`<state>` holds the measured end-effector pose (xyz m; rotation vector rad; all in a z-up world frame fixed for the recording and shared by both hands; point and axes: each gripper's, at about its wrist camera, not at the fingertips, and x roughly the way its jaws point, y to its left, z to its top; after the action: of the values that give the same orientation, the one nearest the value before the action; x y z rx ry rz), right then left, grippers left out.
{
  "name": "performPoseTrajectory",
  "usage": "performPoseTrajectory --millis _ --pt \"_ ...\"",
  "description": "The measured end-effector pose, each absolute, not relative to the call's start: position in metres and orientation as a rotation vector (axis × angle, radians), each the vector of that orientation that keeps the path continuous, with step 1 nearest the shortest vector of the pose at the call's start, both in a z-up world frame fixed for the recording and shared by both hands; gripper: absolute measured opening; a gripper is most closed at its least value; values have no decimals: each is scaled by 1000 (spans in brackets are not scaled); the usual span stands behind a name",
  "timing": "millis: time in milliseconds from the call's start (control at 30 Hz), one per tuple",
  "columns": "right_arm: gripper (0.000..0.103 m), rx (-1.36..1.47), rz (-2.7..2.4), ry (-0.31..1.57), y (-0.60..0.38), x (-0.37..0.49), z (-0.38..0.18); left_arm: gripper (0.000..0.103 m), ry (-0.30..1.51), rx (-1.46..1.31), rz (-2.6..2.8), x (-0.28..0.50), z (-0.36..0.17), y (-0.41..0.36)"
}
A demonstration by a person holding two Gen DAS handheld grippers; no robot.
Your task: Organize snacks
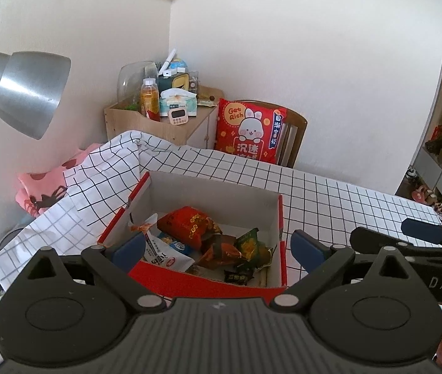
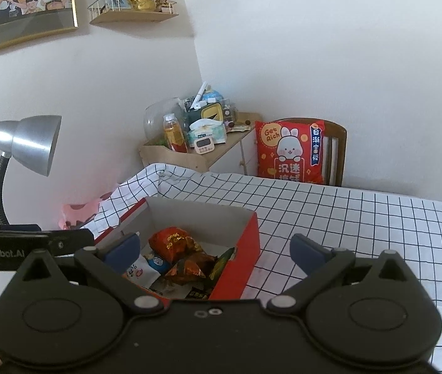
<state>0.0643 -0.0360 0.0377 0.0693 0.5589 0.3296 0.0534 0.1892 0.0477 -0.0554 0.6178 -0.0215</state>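
Observation:
A red cardboard box (image 1: 278, 218) with a white inside stands on the checked tablecloth. It holds several snack packets: a red packet (image 1: 186, 222), a white packet (image 1: 164, 255), a green packet (image 1: 250, 243) and a small dark one (image 1: 236, 278). My left gripper (image 1: 217, 247) is open and empty, just above the box's near edge. My right gripper (image 2: 216, 251) is open and empty, above the box's near right corner (image 2: 245, 249); the red packet (image 2: 171, 243) shows between its fingers. The right gripper also shows at the right of the left wrist view (image 1: 420, 233).
A grey desk lamp (image 1: 24, 90) stands at the left. A wooden side cabinet (image 1: 158, 124) with a bottle, tissues and a timer is behind the table. A red rabbit cushion (image 1: 249, 131) sits on a chair. Checked tablecloth (image 2: 361, 224) stretches to the right of the box.

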Motion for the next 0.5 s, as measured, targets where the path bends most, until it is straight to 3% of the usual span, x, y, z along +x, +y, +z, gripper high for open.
performPoseTrajectory --millis 500 --pt "103 78 328 570 -37 65 38 100 628 -53 -30 53 47 188"
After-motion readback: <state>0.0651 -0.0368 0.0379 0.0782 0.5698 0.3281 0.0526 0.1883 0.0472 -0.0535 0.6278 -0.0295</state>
